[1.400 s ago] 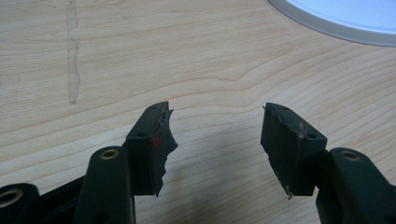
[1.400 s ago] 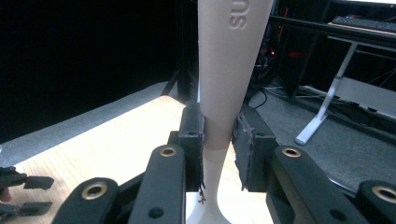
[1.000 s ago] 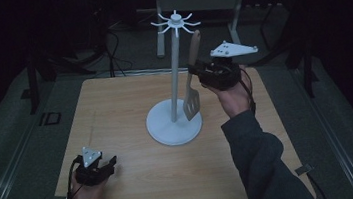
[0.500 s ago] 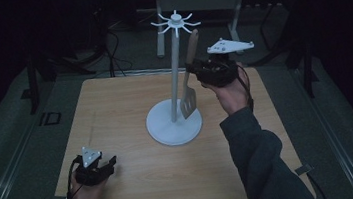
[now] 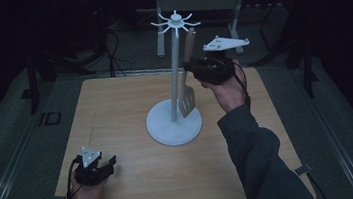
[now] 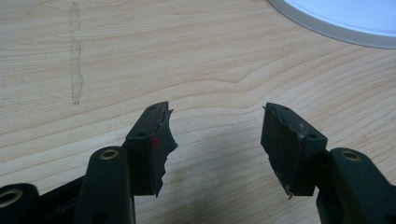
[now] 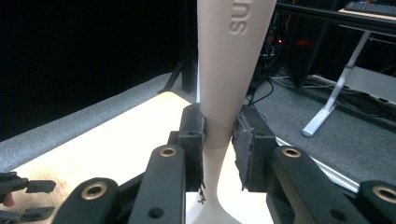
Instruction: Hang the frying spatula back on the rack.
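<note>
While the right gripper (image 7: pixel 218 154) clamps the spatula (image 5: pixel 187 85) handle beside the stand (image 5: pixel 174 125), left gripper (image 6: pixel 215 144) spread, empty

Wooden table (image 5: pixel 115 111), cables (image 5: pixel 108 52) behind

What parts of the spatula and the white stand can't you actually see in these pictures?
- Spatula handle tip: in the high view it blends into the dark background; in the right gripper view the top edge cuts it off, leaving raised letters incomplete.
- Spatula blade: in the right gripper view the right gripper hides it.
- Stand hooks: too small in the high view to tell whether the handle touches one.
- Stand base: the top edge of the left gripper view crops it above the left gripper.
</note>
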A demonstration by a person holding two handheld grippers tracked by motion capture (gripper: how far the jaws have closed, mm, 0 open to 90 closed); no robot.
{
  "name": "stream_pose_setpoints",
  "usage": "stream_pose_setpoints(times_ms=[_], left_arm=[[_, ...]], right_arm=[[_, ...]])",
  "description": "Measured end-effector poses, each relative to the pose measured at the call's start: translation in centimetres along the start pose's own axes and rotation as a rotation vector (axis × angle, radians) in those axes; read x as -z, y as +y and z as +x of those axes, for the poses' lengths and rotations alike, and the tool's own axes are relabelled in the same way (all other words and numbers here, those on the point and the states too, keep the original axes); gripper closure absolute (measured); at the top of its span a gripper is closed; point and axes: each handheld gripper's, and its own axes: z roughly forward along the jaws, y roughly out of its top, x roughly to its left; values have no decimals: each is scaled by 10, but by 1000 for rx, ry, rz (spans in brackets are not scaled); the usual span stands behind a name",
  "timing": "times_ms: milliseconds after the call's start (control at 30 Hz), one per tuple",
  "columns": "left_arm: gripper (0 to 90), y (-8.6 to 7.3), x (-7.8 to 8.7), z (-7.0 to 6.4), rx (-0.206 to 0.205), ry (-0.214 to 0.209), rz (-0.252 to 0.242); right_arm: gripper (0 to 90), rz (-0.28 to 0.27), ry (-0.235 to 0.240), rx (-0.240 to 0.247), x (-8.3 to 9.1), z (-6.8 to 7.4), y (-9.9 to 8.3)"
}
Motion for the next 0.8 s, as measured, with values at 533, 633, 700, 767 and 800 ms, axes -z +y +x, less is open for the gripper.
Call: stream_pose_setpoints(times_ms=[533, 633, 700, 767, 800], left_arm=[[427, 0, 0, 0, 1, 2, -2], [427, 0, 0, 0, -2, 1, 0], [427, 0, 0, 0, -3, 1, 0], [427, 0, 1, 0, 0, 2, -1], [427, 0, 0, 0, 2, 2, -1]], right_arm=[[737, 4, -14, -3, -9, 2, -1], [732, 2, -17, -1, -9, 2, -1], [683, -8, -27, -5, -8, 1, -2], [618, -15, -31, -14, -8, 1, -2], [583, -17, -38, -12, -7, 1, -2]])
